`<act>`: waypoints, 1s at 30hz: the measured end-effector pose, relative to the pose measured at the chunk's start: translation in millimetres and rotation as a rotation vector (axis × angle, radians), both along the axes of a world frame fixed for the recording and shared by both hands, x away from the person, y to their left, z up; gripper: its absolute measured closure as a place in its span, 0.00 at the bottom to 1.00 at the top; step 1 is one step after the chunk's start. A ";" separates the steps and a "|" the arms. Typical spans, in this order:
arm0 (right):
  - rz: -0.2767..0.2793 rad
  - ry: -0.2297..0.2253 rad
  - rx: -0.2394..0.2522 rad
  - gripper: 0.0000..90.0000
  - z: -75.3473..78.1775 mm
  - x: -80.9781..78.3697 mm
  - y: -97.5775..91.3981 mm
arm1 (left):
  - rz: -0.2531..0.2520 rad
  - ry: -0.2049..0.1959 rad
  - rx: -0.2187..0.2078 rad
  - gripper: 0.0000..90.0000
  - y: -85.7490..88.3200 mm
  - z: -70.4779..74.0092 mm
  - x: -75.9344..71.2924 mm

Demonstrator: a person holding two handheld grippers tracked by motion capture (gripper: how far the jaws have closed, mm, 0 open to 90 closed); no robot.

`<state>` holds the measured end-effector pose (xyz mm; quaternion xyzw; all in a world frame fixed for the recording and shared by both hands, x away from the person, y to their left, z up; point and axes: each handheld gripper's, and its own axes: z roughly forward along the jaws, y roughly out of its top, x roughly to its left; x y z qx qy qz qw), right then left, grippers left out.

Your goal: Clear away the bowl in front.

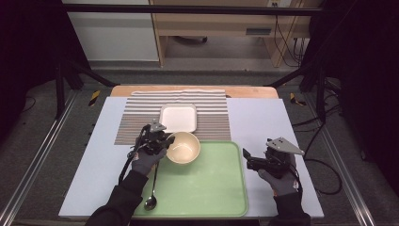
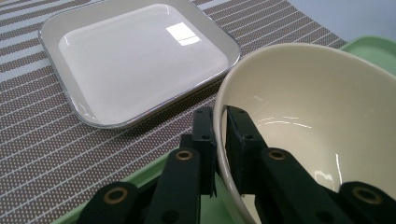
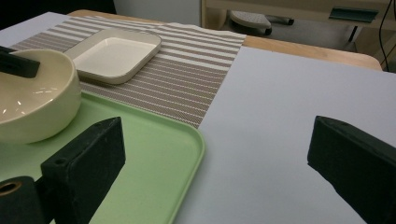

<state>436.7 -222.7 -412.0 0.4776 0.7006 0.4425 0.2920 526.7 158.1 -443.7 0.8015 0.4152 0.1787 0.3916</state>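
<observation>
Dark frame posts and a grey floor ring the bench (image 1: 263, 122), whose pale top carries a striped mat (image 1: 211, 117) at its far edge and a green tray (image 1: 211, 188) at its near edge.

The left gripper (image 2: 219, 126) is clamped on the rim of the cream bowl (image 1: 183, 147), one jaw inside the wall and one outside. The bowl sits over the tray's far left corner, right where the tray meets the mat. Judging from this, the bowl is being carried between the tray and the mat, and the work looks about midway: the grip is made, but the bowl is not yet set down in a final spot. The white square plate (image 1: 178, 117) lies on the mat just beyond the bowl, bare. A spoon (image 1: 152, 193) lies along the tray's left edge, untouched. The right gripper (image 1: 248, 160) hovers over the bench's right side, beside the tray, its jaws wide apart with nothing between them.

Whether the bowl's base rests on the tray or hangs just above it cannot be told, since the hand and the bowl's own wall cover it. The spoon's handle is partly hidden under the left forearm. The tray's near edge is cut off by the picture's bottom.
</observation>
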 end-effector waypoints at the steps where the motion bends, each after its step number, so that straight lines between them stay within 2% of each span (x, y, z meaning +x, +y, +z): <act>1: 0.000 0.002 0.000 0.05 -0.4 0.1 -0.1 | 0.001 -0.004 0.011 0.91 0.2 -0.9 0.0; 3: 0.000 0.004 0.003 0.05 -0.5 -0.1 0.3 | 0.007 -0.001 0.019 0.90 1.4 -3.4 0.1; 6: 0.003 0.005 0.003 0.05 -0.8 -0.2 1.2 | 0.004 0.001 0.007 0.89 3.1 -5.3 -0.2; 8: 0.004 0.006 0.002 0.05 -1.0 0.0 1.1 | 0.000 -0.005 0.020 0.88 2.2 -5.1 -0.5; 12: 0.000 0.007 0.000 0.05 -1.5 0.3 0.6 | -0.009 -0.010 0.010 0.82 1.8 -3.1 -1.5; 17: 0.003 0.007 -0.001 0.05 -2.0 0.4 1.0 | -0.006 -0.050 -0.002 0.72 6.7 10.8 -5.8; 21: 0.003 0.006 -0.001 0.05 -2.3 0.6 0.6 | -0.005 -0.081 -0.035 0.64 12.5 22.7 -8.7; 23: 0.002 0.010 0.001 0.05 -2.0 0.1 0.8 | -0.006 -0.084 -0.041 0.58 15.1 27.6 -8.5; 30: -0.001 0.001 0.007 0.05 0.3 -0.2 -0.3 | 0.003 -0.137 -0.080 0.41 26.8 44.0 -6.9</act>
